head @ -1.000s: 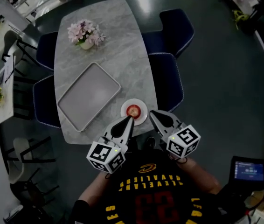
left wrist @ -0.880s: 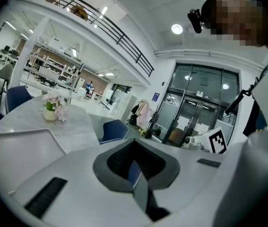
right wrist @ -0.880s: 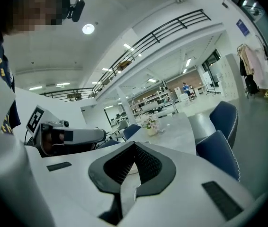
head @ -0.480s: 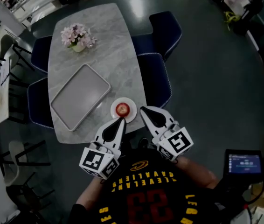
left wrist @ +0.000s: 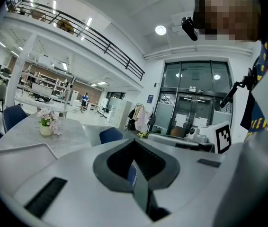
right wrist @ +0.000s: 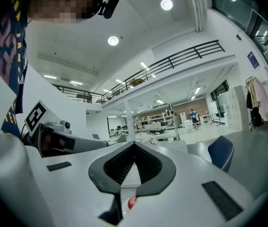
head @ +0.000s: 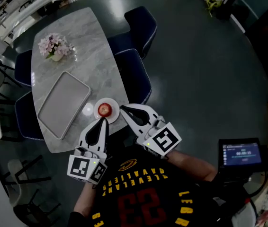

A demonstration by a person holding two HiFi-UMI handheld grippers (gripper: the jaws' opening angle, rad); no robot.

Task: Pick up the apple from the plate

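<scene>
One apple (head: 104, 109) on one plate (head: 111, 102), one tray (head: 63, 103) and one flower pot (head: 55, 48) on the bench (head: 96, 56); left gripper (head: 103, 121) and right gripper (head: 122, 108) hover nearby, both with fingers closed and empty.

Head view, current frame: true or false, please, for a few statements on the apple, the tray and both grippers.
1. The apple lies on the plate. True.
2. The left gripper holds the apple. False: its jaws are shut on nothing, and the apple lies free on the plate.
3. The right gripper is shut as well. True.
4. The flowers stand in the tray. False: they stand on the table, beyond the tray.
</scene>
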